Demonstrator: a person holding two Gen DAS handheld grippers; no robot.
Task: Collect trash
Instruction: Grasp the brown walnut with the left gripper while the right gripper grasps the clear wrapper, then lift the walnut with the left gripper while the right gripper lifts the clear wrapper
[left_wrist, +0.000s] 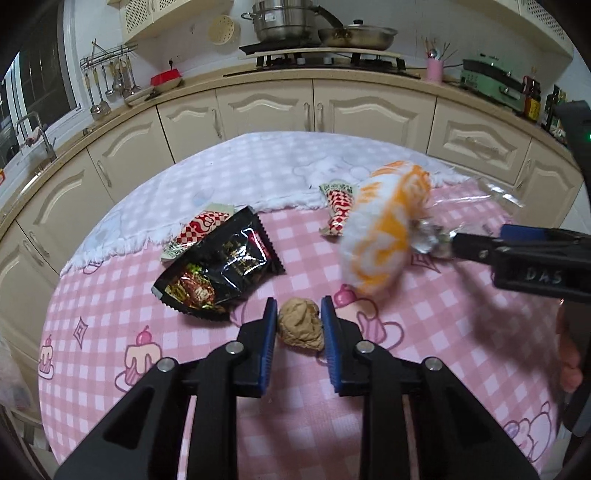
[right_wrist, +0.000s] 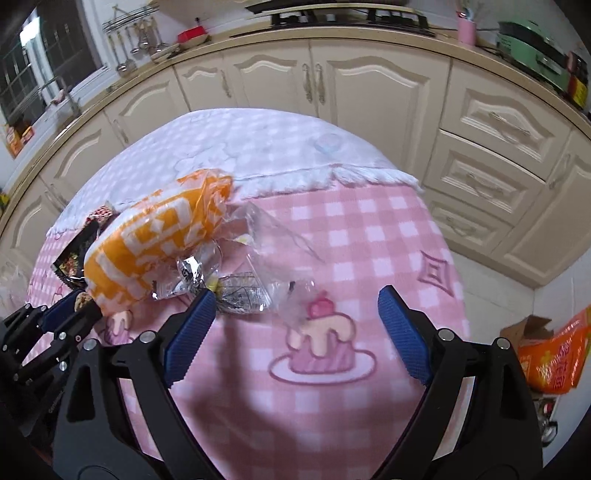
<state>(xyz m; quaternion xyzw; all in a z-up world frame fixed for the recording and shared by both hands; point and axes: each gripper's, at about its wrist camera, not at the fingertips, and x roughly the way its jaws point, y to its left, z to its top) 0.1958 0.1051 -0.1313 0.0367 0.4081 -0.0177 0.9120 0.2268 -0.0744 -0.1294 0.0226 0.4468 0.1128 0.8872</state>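
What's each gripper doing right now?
Left gripper: jaws closed on the paper ball.
Right gripper: jaws open, holding nothing.

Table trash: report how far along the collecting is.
Done: nothing visibly collected. In hand: left gripper clamps the brown paper wad. Left: black packet, two red-checked wrappers, orange-white bag and clear wrapper by the open right gripper.

I see even indoor light, heavy fisheye bending toward every edge, dark corners. The orange-and-white bag (left_wrist: 384, 229) smears with motion blur at two o'clock; soft shadows pool at six o'clock.
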